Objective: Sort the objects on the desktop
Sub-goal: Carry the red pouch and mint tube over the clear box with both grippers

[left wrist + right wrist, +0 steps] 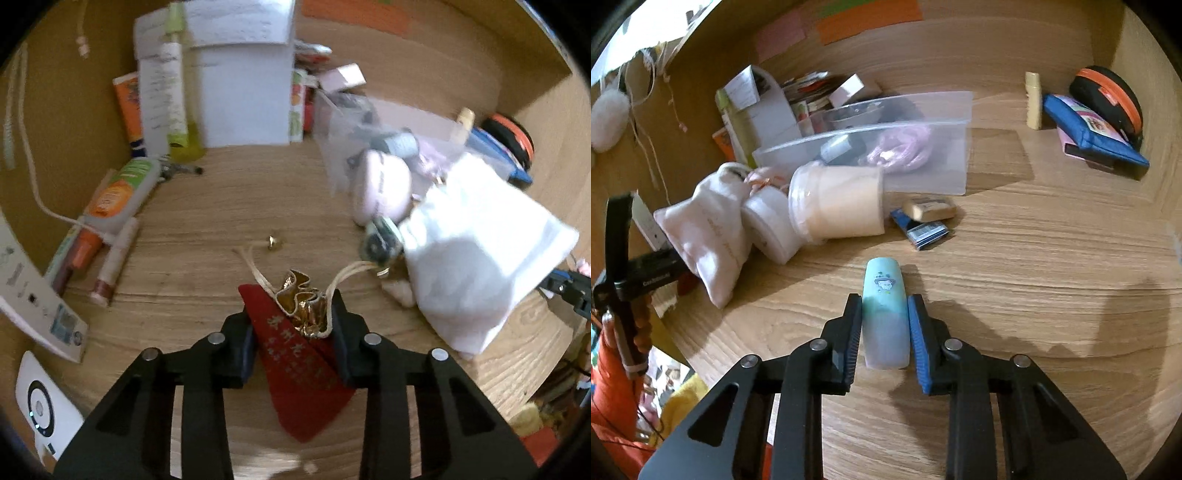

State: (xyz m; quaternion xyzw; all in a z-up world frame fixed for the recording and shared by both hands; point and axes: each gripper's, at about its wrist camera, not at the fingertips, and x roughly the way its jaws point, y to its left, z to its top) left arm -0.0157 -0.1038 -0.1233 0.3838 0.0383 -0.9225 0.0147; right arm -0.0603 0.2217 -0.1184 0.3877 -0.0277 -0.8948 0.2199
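In the left wrist view my left gripper (293, 314) is shut on a red drawstring pouch (306, 376) with gold lettering and a gold lining, held over the wooden desk (207, 266). Its cream cords trail forward to a small gold bead (274, 242). In the right wrist view my right gripper (884, 314) is shut on a pale teal tube (885, 314) with a small cartoon face on it. The tube lies along the fingers just above the desk (1034, 258).
Left view: a white pouch (476, 258), a pink case (382, 186), a clear bag (388, 129), a white box (245, 85), tubes (122, 188). Right view: a beige cup (842, 201), a white pouch (709, 229), an eraser (929, 208), a blue case (1093, 129).
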